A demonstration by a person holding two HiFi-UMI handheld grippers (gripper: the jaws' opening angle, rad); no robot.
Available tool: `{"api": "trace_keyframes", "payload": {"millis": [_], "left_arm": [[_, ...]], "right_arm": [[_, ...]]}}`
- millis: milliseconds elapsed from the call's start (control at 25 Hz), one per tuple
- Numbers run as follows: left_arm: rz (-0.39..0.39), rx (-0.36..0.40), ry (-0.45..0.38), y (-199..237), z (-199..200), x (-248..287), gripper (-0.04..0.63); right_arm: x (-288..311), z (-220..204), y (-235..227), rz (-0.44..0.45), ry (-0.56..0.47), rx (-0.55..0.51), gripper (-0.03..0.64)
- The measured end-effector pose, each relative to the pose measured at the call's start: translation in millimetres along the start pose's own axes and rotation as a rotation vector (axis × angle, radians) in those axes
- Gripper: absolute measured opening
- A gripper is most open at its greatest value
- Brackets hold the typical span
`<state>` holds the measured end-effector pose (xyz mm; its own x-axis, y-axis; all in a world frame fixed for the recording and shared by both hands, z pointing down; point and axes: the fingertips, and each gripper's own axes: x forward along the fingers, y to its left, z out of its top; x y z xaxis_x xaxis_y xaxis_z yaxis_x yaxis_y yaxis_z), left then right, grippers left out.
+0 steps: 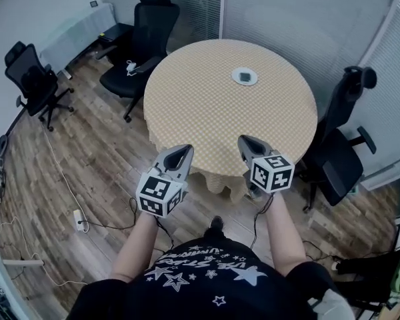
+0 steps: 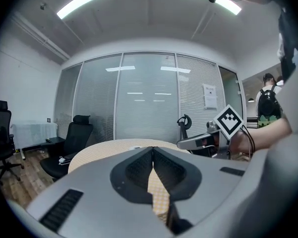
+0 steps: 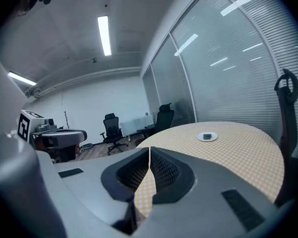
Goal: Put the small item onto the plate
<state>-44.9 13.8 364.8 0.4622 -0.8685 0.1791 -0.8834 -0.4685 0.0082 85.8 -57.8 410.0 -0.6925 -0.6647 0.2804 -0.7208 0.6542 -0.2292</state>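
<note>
A small white plate [image 1: 245,77] sits on the far right part of the round table [image 1: 207,112], which wears a yellow checked cloth. A small dark item [image 1: 245,77] lies on that plate; the right gripper view shows the plate [image 3: 207,137] and the item [image 3: 207,136] far off. My left gripper [image 1: 184,151] and right gripper [image 1: 244,141] are held side by side over the table's near edge, both shut with nothing between the jaws. In the left gripper view the tips [image 2: 152,148] touch, and in the right gripper view the tips [image 3: 149,148] touch too.
Black office chairs stand round the table: one at the back left [image 1: 139,42], one at the far left [image 1: 37,82], one at the right [image 1: 340,152]. Cables and a power strip [image 1: 78,219] lie on the wooden floor. Glass walls with blinds close the room.
</note>
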Motion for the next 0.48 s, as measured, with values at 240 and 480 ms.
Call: {"api": "trace_keyframes", "payload": {"millis": [240, 480], "left_arm": [[-0.001, -0.007, -0.028, -1, -13, -70, 0.009], [-0.006, 0.014, -0.031, -2, -33, -137, 0.009]], "right_arm": [[-23, -19, 65, -0.007, -0.006, -0.021, 0.031], [-60, -41, 126, -0.006, -0.029, -0.017, 0.03]]}}
